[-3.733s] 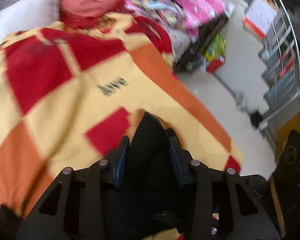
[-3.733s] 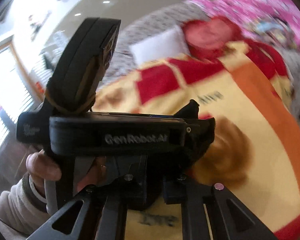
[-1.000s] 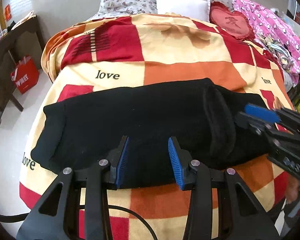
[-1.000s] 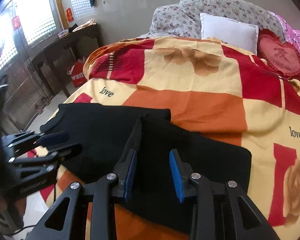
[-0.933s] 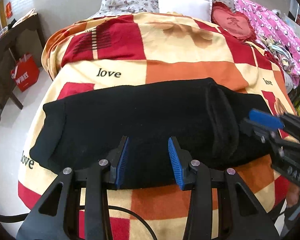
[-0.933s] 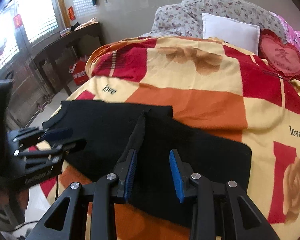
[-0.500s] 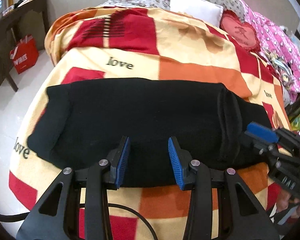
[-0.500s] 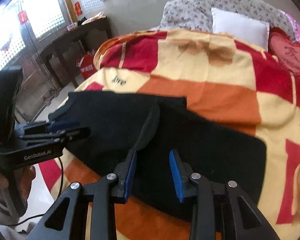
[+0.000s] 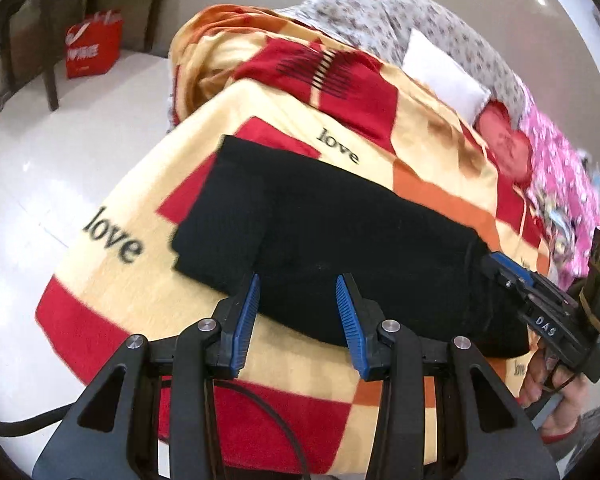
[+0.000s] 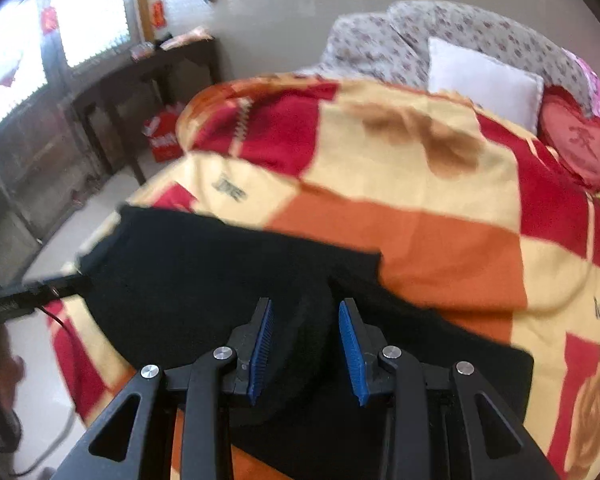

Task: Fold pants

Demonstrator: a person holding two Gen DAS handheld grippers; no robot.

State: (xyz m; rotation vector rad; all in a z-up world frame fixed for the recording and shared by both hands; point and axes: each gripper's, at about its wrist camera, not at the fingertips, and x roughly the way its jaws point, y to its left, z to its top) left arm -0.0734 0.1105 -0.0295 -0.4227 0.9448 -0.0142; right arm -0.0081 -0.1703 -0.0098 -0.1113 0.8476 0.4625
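Note:
Black pants (image 9: 340,232) lie folded lengthwise across a red, orange and yellow checked blanket (image 9: 380,96) on a bed. My left gripper (image 9: 298,288) is open over the pants' near edge toward their left end. My right gripper (image 10: 305,312) is open over a raised fold (image 10: 312,332) in the pants (image 10: 204,280) toward their right end; it also shows at the right of the left wrist view (image 9: 540,304). The left gripper shows at the left edge of the right wrist view (image 10: 40,292). Neither holds cloth.
A white pillow (image 10: 484,80), a red heart cushion (image 10: 584,140) and pink bedding (image 9: 560,184) lie at the bed's head. A dark table (image 10: 148,72) and a red bag (image 9: 94,44) stand on the floor to the left. A cable (image 9: 260,416) hangs below my left gripper.
Both grippers, earlier shut on the pants and carrying them, are now open with the pants laid across the blanket. In the last second both have dropped closer, the left shifting toward the pants' left end.

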